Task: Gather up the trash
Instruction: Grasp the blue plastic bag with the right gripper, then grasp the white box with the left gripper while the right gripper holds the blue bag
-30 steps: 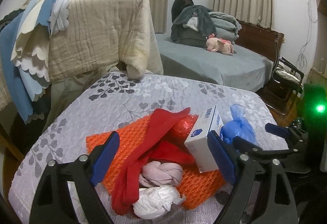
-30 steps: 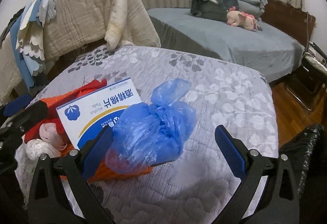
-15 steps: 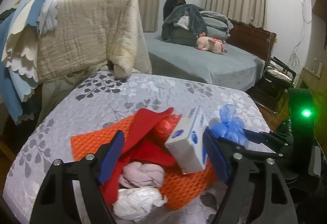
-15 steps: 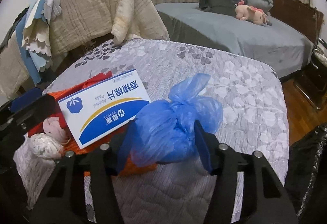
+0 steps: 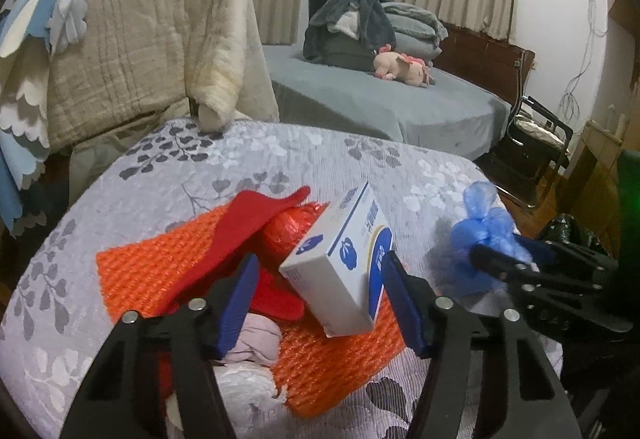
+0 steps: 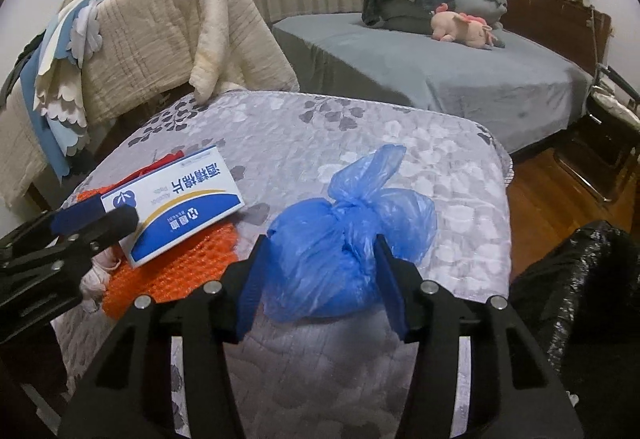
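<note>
Both hand-held grippers closed in (bag (image 6: 344, 251) squeezed; box (image 5: 340, 267) straddled).

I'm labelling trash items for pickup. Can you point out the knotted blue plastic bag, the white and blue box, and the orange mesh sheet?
Knotted blue plastic bag (image 6: 340, 251), right wrist view, on its bulging body.
White and blue box (image 5: 340, 263), left wrist view, on its white end face.
Orange mesh sheet (image 5: 152, 267), left wrist view, on its bare left part.

My left tongs (image 5: 316, 299) cover most of the pink wad (image 5: 256, 339) and white wad (image 5: 244, 387) under them. Black bag (image 6: 576, 295) right of my right tongs (image 6: 320, 279) runs off frame.
</note>
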Available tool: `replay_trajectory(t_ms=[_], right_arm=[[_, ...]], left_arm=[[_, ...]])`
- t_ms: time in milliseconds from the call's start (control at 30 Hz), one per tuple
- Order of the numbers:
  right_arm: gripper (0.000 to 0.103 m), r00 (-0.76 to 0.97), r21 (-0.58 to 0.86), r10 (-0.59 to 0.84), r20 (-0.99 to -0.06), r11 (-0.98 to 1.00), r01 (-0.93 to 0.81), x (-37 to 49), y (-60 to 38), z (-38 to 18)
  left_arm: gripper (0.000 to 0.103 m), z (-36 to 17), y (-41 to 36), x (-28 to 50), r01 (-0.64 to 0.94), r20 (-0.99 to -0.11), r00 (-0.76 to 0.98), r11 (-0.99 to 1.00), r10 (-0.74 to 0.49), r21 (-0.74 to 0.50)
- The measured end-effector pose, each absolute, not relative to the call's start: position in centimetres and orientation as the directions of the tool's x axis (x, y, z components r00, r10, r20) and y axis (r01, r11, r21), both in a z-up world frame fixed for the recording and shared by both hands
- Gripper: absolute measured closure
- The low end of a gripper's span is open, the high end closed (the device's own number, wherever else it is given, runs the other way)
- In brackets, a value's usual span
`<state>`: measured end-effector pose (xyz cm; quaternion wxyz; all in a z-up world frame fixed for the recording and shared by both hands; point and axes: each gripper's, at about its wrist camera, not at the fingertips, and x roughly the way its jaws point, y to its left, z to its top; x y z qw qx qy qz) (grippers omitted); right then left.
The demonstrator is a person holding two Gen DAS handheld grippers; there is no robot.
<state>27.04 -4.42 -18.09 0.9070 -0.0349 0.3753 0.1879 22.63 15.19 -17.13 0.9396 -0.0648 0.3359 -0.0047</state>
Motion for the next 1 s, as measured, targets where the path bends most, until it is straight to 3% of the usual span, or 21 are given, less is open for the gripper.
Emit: replay_trajectory(t_ms=[233,500,933,1000], right_arm=[[0.053,0.653,0.072,0.313,-0.69,0.927,-0.368,26.7,-4.7,-17.9],[0.053,0.657,0.072,0.303,-0.691,0.932,-0.354,26.5,-5.3,-17.4],[0.053,0.664,0.079,0.286,-0.69,0.943,-0.324,26.2,-6.7,-17.0],[0.053,0.668,0.078,0.283,-0.689,0.944,-0.32,26.2,-6.8,-16.9]], left_arm=[[0.059,-17.7,14.5,23.0,-0.015,-0.644,0.761,0.991,-0.076,-0.134],[0.067,-16.8,13.5,22.3,0.014,-0.623,0.775,0.989,-0.102,-0.145],[0.066,-17.4,11.7,24.1,0.044,-0.635,0.762,0.988,-0.127,-0.145],[0.072,-17.5,11.5,24.4,0.048,-0.636,0.761,0.989,-0.128,-0.142]])
